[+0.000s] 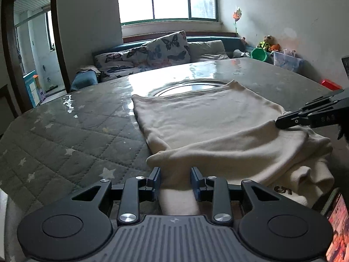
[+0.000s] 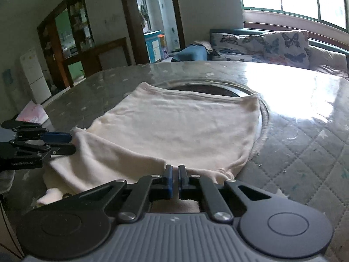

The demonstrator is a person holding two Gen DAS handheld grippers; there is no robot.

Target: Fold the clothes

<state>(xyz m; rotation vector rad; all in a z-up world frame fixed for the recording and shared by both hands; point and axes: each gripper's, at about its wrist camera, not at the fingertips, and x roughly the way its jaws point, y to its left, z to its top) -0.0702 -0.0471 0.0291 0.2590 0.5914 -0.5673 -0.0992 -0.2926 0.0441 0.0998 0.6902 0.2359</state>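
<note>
The left gripper had its jaws parted, with a band of the cream garment running between them but not pinched; they looked released. The right gripper had its jaws drawn nearly together at the garment's near edge, seemingly clenched on a thin layer of cloth, though the contact itself was hard to make out. Holding the near edge at two points would suit lifting it over the flat part as a fold, and that is a judgement only.

The garment lay on the table, its far part spread smooth and its near part doubled back into a soft roll, with a bunched portion bearing dark print near the table's edge. Its far hem overlapped a round recessed ring in the table, a lip that could catch the cloth. A phone lay just beside the bunched portion, and a red object sat well apart. A sofa with butterfly cushions stood beyond the table.
</note>
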